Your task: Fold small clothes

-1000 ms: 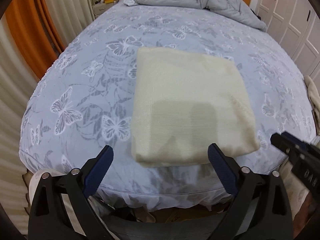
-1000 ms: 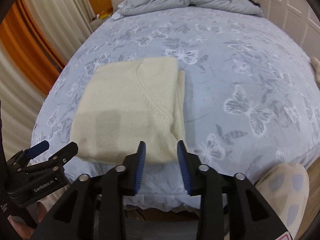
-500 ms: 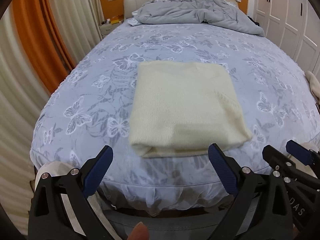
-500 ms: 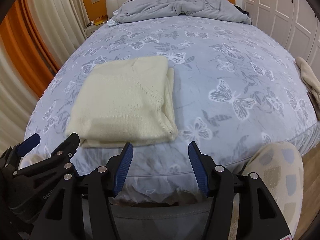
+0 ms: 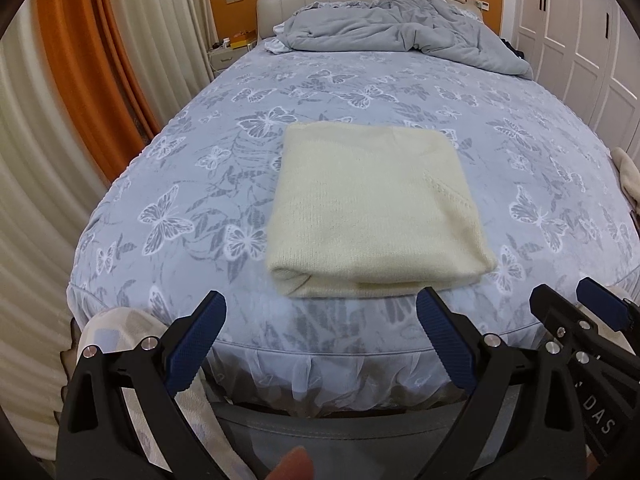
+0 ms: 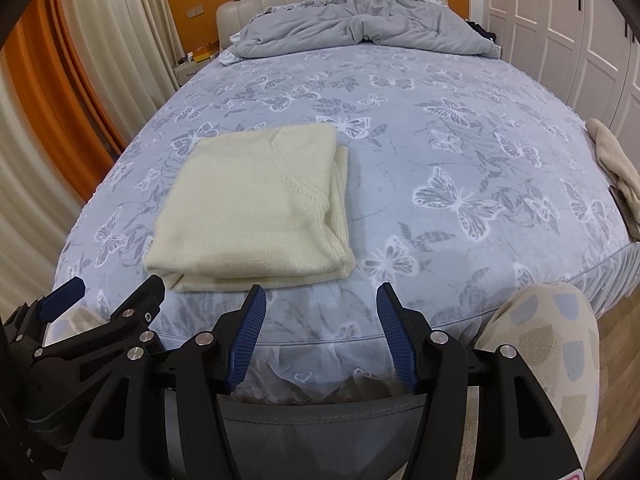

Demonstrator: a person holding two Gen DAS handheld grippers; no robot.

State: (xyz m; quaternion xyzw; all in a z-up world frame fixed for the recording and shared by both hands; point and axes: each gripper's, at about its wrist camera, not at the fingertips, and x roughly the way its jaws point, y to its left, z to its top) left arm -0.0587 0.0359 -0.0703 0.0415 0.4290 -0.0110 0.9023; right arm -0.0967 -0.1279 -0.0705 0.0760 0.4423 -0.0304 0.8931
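Cream knitwear (image 5: 376, 208) lay folded into a neat rectangle on the butterfly-print bedspread (image 5: 520, 128), close to the near edge of the bed, and nothing pressed on it. Going left to right: the left gripper (image 5: 320, 336) hung off the foot of the bed with its jaws spread wide and empty, the garment's near left corner just beyond them; there the lower layer poked out loosely, so a careless brush could have dragged the fold open. The right gripper (image 6: 320, 332) sat beside it, jaws parted about halfway and holding nothing, short of the garment's near right corner. Farther right a beige cloth (image 6: 616, 160) lay at the bed's edge. So near the edge, the folded piece could probably have slid off the bed if nudged.
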